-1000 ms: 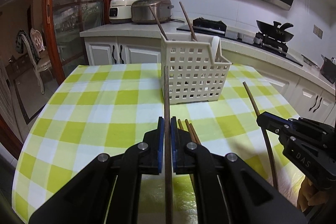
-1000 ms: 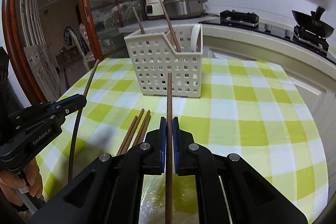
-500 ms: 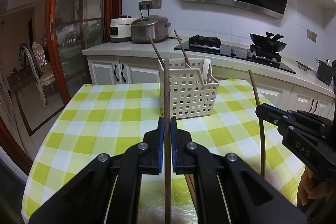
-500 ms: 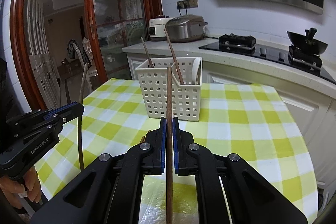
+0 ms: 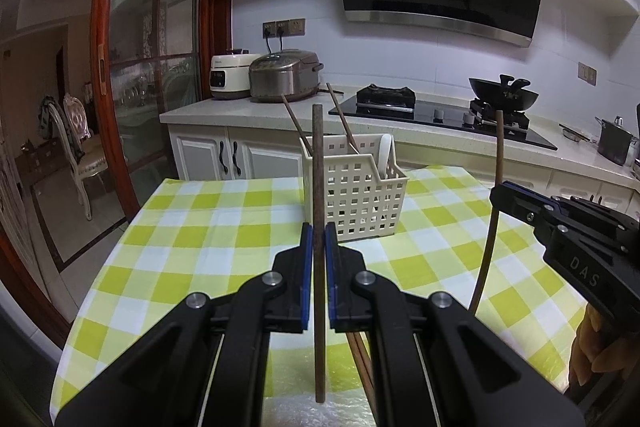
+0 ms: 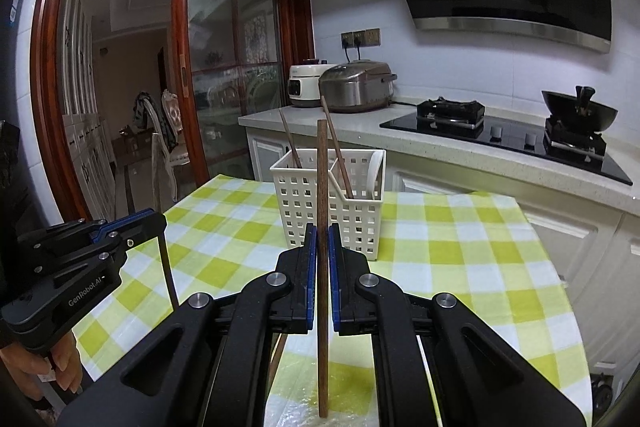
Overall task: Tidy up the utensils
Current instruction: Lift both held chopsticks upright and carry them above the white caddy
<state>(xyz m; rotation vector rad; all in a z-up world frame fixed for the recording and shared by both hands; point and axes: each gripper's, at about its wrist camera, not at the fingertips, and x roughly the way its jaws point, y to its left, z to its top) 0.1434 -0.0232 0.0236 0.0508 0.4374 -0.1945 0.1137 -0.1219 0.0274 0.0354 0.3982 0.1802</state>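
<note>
With both sets of jaws clamped tight, we hold one chopstick apiece: the left gripper pinches a dark wooden chopstick between its blue pads, and the right gripper does the same with its own chopstick. Each stick stands nearly upright in its jaws, taken somewhere around the middle, with a long stretch above the pads and a long stretch hanging below, clear of the cloth

We judge these sticks to be light, stiff and smooth, so weight is no worry, but a thin round shaft can pivot or slide between flat pads. A hold near the middle keeps them balanced; a firm, steady squeeze matters more than force, and they are unlikely to break

Further out, a few more chopsticks lie on the checked tablecloth just under the left gripper. Beyond them the white slotted basket sits on the counter, already holding two leaning chopsticks and what looks like a white spoon. The basket seems split into compartments, and the openings are narrow, so we reckon each stick should go in tip first, close to vertical, to avoid catching on the rim or knocking the ones inside
</note>
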